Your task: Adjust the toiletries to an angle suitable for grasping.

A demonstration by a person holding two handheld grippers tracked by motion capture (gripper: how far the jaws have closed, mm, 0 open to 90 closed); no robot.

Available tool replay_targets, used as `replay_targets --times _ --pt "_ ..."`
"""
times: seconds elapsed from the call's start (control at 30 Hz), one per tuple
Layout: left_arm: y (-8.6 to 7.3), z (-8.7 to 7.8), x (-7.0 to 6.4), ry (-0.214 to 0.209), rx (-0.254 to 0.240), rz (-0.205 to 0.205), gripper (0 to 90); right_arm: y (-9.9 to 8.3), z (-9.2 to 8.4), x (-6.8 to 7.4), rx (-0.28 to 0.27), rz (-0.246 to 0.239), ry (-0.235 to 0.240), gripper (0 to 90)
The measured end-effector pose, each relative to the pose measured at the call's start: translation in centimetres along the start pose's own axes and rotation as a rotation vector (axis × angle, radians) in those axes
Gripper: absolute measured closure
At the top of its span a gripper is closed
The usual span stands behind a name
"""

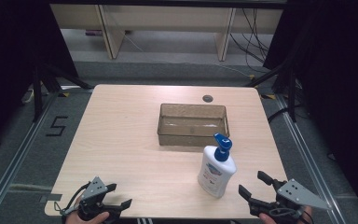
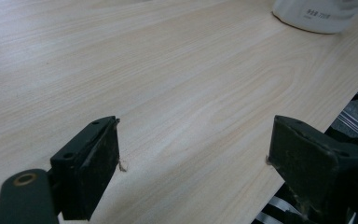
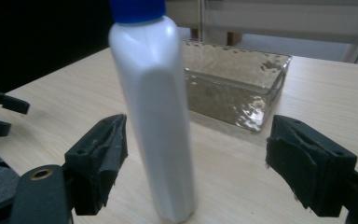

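While the right tool sits at the lower right of the high view with its black jaws spread wide and gripping nothing, the white plastic pump bottle with a blue cap stands upright just to its upper left, apart from the jaw tips. In the right gripper view that bottle rises in the centre of the frame between the two jaws — neither pad touches it, with clear worktop showing on both sides. The left tool lies at the lower left of the high view, released as well, its jaws parted over bare wood; in the left gripper view the bottle's white base shows at the upper right corner, well apart. Behind the bottle, toward the centre of the high view, rests a rectangular tray of clear brownish textured glass — near the bottle but not touching it. Everything sits on the pale wood-grain worktop.
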State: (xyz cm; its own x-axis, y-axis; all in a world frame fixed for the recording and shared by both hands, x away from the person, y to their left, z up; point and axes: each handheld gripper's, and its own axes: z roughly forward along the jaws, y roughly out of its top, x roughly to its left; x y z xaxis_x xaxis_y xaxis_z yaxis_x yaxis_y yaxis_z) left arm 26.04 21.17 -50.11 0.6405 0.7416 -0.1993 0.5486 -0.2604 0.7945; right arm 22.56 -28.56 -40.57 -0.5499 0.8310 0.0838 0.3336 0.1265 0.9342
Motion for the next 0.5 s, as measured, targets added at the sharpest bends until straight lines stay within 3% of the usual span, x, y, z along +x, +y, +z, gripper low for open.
replay_targets --times 0.1,0.13,0.2,0.23,0.27,0.47,0.5 --pt "-0.04 0.07 -0.10 0.004 -0.006 -0.006 15.5 0.26 0.10 0.48 -0.008 -0.049 -0.001 20.6" --pt "-0.05 0.09 -0.10 0.004 -0.008 -0.006 15.5 0.31 0.08 0.90 0.002 -0.031 0.002 20.6" --pt "0.01 0.00 -0.09 0.006 0.006 -0.003 15.6 0.49 0.12 1.05 -0.012 -0.052 0.014 20.6" --pt "-0.05 0.05 0.01 0.000 -0.002 0.000 15.5 0.50 0.12 1.25 -0.010 -0.030 0.020 20.6" --pt "-0.03 -0.02 0.15 -0.002 0.010 0.013 15.6 0.62 0.20 1.13 -0.018 -0.060 0.019 20.6" --pt "-0.06 0.17 -0.05 -0.003 -0.006 -0.009 15.5 0.82 0.58 1.46 -0.004 -0.043 0.035 20.4" --pt "-0.05 0.15 -0.07 -0.003 -0.004 -0.009 15.6 0.89 0.59 1.43 -0.001 -0.059 0.030 20.4"
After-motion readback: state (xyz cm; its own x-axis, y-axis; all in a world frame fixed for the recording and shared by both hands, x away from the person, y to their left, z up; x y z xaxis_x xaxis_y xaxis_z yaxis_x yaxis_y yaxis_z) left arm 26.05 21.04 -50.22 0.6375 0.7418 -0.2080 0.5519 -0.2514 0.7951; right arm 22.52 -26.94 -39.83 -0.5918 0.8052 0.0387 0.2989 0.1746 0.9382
